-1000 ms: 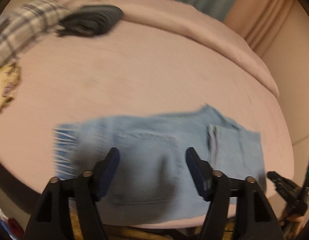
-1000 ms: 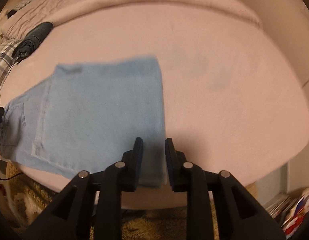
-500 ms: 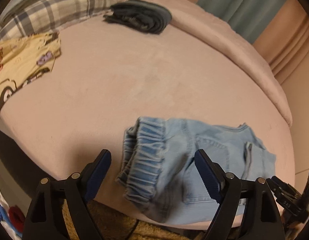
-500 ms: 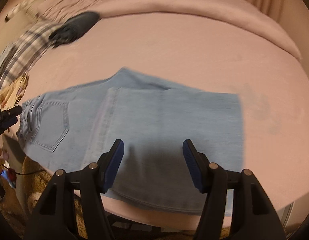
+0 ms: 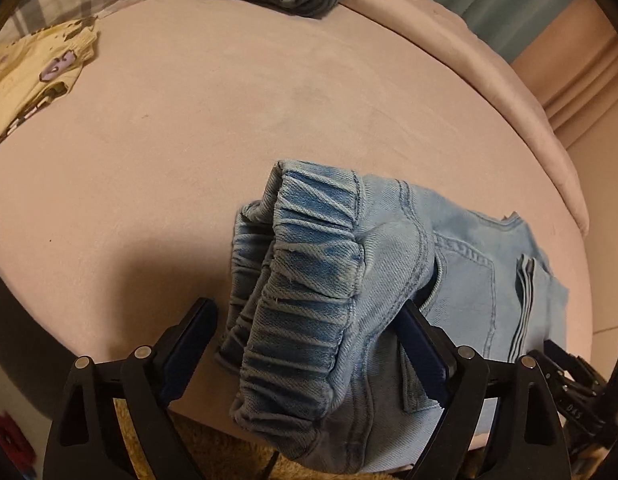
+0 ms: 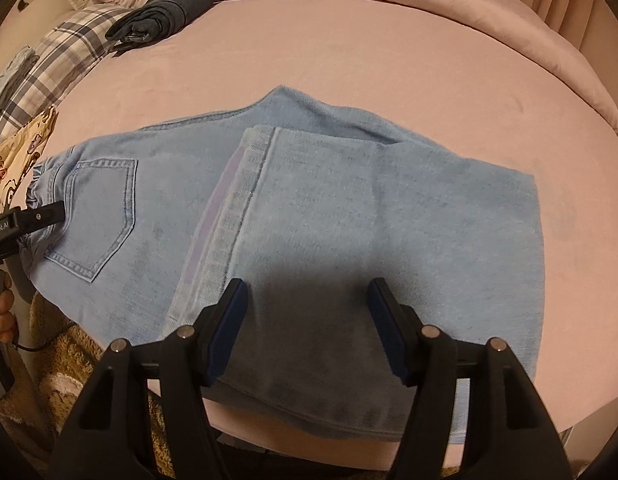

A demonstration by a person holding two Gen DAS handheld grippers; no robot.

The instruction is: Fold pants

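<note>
Pants [image 6: 309, 216] of light blue denim lie folded on the pink bed [image 6: 389, 60] near its front edge. The left gripper [image 5: 305, 344] stands wide open with the gathered elastic waistband [image 5: 309, 280] bunched between its fingers, unclamped. The right gripper [image 6: 309, 324] hovers wide open over the folded leg end, holding nothing.
</note>
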